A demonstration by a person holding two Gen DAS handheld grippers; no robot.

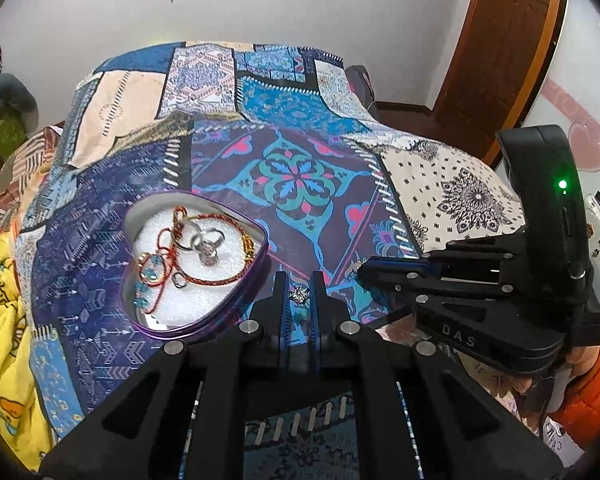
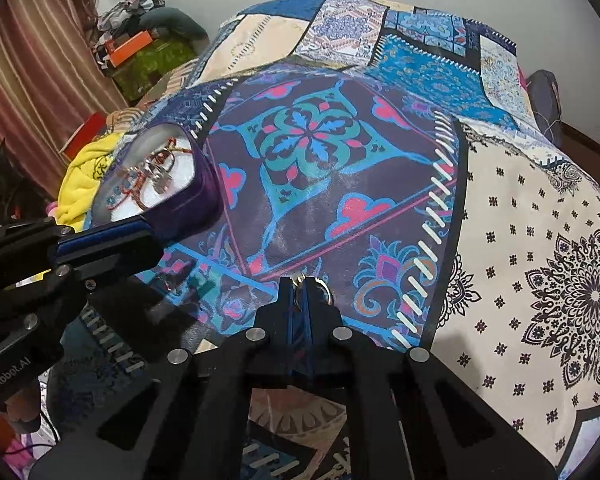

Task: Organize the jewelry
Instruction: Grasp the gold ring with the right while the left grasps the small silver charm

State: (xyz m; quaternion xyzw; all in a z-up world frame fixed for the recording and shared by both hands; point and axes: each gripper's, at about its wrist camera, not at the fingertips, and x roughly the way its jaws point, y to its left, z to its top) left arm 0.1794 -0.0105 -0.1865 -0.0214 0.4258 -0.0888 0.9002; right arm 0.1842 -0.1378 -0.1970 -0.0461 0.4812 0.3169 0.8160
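A purple heart-shaped tin (image 1: pixel 236 312) lies open on the bedspread, holding red cord bracelets (image 1: pixel 204 256), silver rings (image 1: pixel 208 244) and blue beads; it also shows in the right wrist view (image 2: pixel 204 196). My left gripper (image 1: pixel 300 284) is shut on a small silver star-shaped piece (image 1: pixel 299 294) just right of the tin, low over the cloth. My right gripper (image 2: pixel 299 284) is shut on a silver ring (image 2: pixel 324 290) down at the bedspread. In the left wrist view the right gripper (image 1: pixel 360 270) sits close to the right of my left fingers.
A patterned patchwork bedspread (image 2: pixel 520 208) covers the bed. A yellow blanket (image 1: pixel 0 320) lies at the left. A wooden door (image 1: pixel 500 52) stands at the back right. Clutter (image 2: pixel 140 52) sits beyond the bed's far left.
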